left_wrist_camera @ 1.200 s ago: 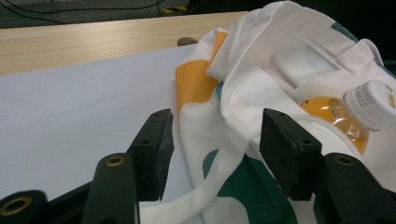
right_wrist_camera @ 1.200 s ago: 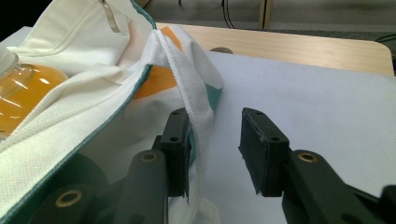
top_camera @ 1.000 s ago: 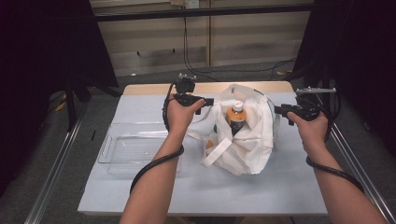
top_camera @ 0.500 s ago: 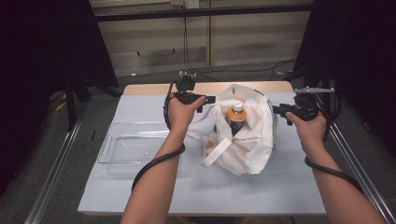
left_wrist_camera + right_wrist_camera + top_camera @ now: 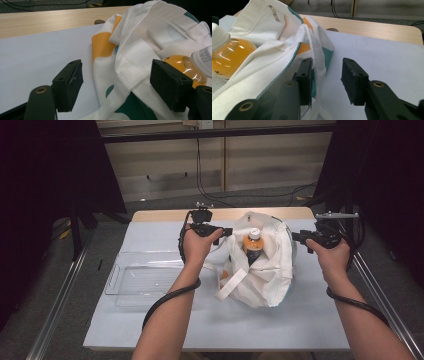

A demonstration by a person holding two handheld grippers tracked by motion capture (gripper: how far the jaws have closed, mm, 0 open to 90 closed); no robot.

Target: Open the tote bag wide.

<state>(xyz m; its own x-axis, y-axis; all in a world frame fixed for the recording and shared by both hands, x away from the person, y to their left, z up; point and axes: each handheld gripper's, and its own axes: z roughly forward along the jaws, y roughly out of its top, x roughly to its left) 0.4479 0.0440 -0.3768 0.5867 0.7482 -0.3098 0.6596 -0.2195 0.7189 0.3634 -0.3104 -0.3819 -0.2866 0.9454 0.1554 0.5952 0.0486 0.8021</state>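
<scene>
High view: white tote bag [image 5: 265,265] sits on the table [image 5: 150,330] between both grippers, an orange drink bottle [image 5: 253,245] standing upright in its mouth. Left gripper [image 5: 117,87] has just been opening; its jaws stand wide, bag cloth between them, neither pad pressing. Right gripper [image 5: 327,81] is parted, the bag's rim strap lying against its left jaw, the other jaw clear. Clear tray [image 5: 145,280] lies beyond the left hand [image 5: 197,247].
</scene>
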